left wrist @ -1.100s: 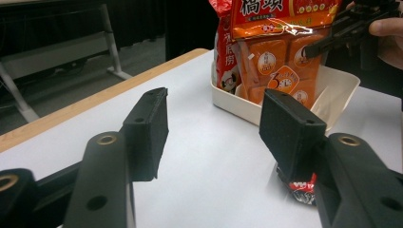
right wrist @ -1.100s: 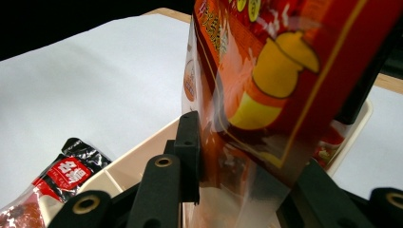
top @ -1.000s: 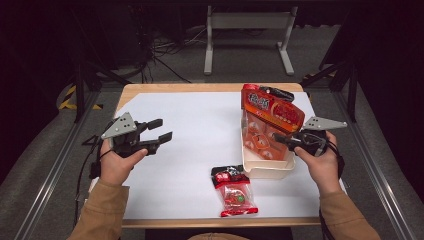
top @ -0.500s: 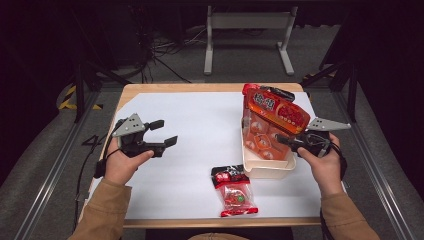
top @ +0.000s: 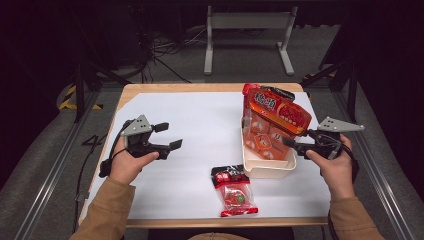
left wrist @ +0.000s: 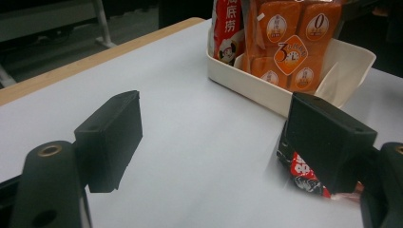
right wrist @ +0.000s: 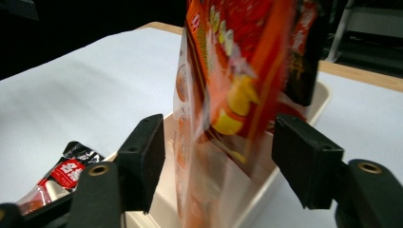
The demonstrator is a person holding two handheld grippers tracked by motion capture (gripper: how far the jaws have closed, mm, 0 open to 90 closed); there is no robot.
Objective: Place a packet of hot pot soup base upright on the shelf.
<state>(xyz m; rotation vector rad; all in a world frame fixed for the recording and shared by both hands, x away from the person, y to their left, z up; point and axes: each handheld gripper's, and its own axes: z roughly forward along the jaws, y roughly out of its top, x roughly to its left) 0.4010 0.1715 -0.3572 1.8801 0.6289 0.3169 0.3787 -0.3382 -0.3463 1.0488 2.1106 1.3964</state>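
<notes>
White sheeting covers the wooden table, with a cream bin at about three o'clock. Into it a large orange snack bag is already stood, long axis near upright, top leaning toward one o'clock. The right gripper, its jaws just opened, is spread around it without pressing. Left to pack is the small red packet at six o'clock, lying lengthwise toward twelve. The left gripper, at nine o'clock, is spread and empty.

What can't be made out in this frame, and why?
- Right gripper view: print on the orange bag is motion-blurred; its top runs off the upper edge.
- Left gripper view: the small red packet is mostly hidden behind a jaw.
- High view: the white bin interior is covered by the leaning bags; the packet's label is too small to read.
</notes>
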